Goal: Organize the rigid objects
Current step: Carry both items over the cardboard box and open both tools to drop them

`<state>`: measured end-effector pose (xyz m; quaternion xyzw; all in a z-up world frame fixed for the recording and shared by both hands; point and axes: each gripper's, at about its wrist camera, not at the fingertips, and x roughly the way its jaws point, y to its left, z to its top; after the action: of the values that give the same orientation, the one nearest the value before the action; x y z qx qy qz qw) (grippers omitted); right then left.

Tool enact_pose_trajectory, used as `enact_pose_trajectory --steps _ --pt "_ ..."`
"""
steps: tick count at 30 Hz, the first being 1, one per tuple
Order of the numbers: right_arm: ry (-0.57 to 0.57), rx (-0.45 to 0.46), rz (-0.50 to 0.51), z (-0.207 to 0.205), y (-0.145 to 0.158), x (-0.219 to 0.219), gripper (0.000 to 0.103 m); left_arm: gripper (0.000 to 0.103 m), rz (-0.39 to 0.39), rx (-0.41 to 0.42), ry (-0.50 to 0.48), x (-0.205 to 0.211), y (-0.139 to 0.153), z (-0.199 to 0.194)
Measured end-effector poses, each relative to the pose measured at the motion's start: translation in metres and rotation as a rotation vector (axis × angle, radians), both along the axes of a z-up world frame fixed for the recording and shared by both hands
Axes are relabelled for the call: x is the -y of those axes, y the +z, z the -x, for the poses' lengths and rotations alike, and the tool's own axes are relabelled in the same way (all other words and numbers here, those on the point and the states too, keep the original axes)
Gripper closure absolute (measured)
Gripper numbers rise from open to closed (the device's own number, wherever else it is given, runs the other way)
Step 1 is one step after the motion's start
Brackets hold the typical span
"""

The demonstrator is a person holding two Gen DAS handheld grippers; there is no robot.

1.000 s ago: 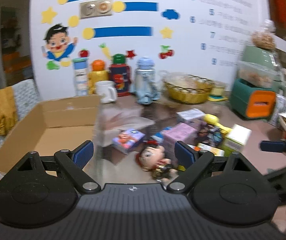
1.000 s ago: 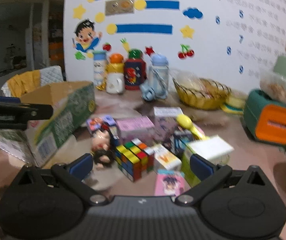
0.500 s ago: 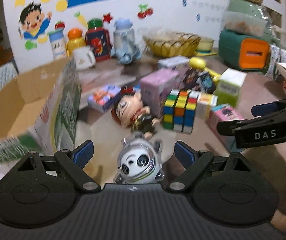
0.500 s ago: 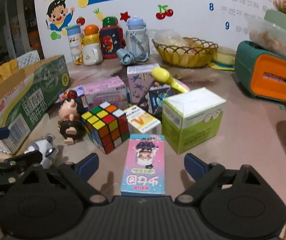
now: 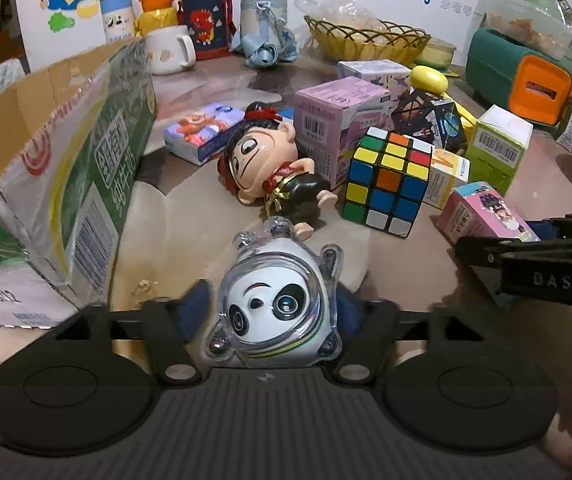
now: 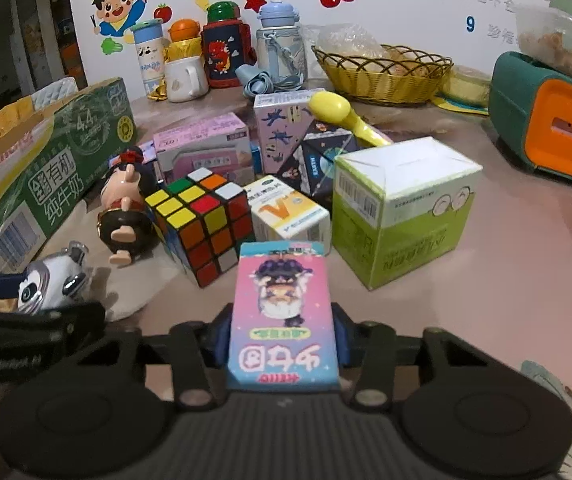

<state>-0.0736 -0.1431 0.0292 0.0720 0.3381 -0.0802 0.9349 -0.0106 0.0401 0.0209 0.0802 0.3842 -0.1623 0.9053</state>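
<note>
My left gripper (image 5: 272, 314) is shut on a white panda figure in a clear shell (image 5: 276, 306), low on the table; it also shows at the left of the right wrist view (image 6: 52, 286). My right gripper (image 6: 282, 332) is shut on a pink and blue card box (image 6: 284, 316), seen from the left wrist view (image 5: 485, 216) at the right. An open cardboard milk carton box (image 5: 66, 152) stands to the left. A Rubik's cube (image 5: 387, 180) and a red-haired doll (image 5: 274, 168) lie ahead.
Several small boxes crowd the middle: a pink box (image 5: 337, 120), a green and white box (image 6: 401, 204), a yellow and white box (image 6: 286, 212). Bottles and a mug (image 6: 184, 78) line the back wall, with a wicker basket (image 6: 381, 74) and a green and orange appliance (image 6: 549, 132).
Both grippers have moved forward and closed: the left on the panda figure, the right on the pink card box. Both stood open half a second ago.
</note>
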Motion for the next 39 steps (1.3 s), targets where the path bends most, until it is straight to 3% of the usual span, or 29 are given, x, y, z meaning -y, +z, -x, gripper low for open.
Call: enact_pose_trajectory --steps 10,25,31,39 --pt "0.059 0.014 0.017 0.006 0.005 -0.003 0.059 0.035 0.040 0.036 -0.019 -0.001 0.016 0.007" --pt "0.104 0.127 -0.132 0.015 0.051 -0.012 0.059 0.035 0.129 0.159 -0.035 -0.020 0.099 0.020" --pt "0.204 0.194 -0.144 0.002 0.077 -0.039 0.059 0.035 0.136 0.193 0.066 -0.053 0.118 0.010" --pt "0.332 0.247 -0.147 -0.033 0.094 -0.088 0.059 0.035 0.038 0.261 0.282 -0.108 0.123 -0.017"
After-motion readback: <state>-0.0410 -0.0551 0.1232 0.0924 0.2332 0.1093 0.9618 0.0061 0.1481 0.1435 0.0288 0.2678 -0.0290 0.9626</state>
